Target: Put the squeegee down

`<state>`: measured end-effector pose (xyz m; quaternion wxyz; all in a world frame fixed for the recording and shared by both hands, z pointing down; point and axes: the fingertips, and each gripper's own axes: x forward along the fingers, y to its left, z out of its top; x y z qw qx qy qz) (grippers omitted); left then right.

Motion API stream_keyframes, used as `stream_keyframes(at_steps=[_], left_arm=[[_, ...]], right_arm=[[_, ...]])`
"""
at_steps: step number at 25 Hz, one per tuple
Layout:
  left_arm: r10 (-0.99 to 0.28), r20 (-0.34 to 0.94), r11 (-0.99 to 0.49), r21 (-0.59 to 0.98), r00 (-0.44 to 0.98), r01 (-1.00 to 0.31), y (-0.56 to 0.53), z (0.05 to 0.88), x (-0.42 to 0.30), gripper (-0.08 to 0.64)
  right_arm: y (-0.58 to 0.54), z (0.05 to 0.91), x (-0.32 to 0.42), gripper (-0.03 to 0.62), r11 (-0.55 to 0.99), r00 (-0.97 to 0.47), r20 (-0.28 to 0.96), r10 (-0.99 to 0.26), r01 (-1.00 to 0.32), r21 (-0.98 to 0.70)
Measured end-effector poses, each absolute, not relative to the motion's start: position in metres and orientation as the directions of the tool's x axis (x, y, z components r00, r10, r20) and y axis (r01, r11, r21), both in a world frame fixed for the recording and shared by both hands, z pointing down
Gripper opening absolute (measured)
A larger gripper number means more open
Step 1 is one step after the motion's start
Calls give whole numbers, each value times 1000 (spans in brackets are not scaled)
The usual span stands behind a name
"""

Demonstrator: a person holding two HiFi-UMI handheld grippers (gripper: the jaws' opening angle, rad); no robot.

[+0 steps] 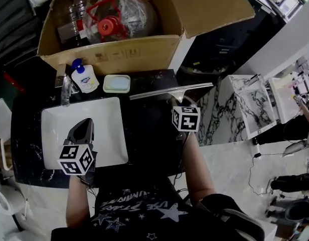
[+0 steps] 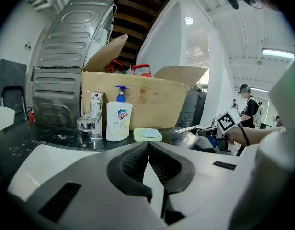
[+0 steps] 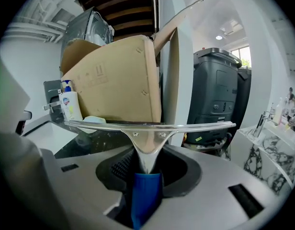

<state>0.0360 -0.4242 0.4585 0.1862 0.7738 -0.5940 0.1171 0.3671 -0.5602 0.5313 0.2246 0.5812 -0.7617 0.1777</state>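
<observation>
My right gripper is shut on the blue handle of the squeegee. Its long metal blade lies crosswise ahead of the jaws. In the head view the squeegee hangs over the dark counter's right part, just beyond the right gripper. My left gripper is shut with nothing between its pads. It hovers over the white sink basin, and the head view shows the left gripper at lower left.
A soap bottle, a faucet and a soap dish stand along the back of the black counter. Behind them sits an open cardboard box with several items. A dark bin stands to the right.
</observation>
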Motion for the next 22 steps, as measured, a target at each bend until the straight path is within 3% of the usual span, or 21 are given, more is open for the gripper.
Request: stream_keyframes(at_steps=[8,22], left_arm=[[-862,432,-223,147,265,-964,-456,468,40,20],[-833,462,-250,173,303,-953,-478,486,42,20]], right_arm=[[-617,546,378,147,217,-154,619,-770,-976,28],[-644,565,369,147,289,-111,750,-652,-951,111]])
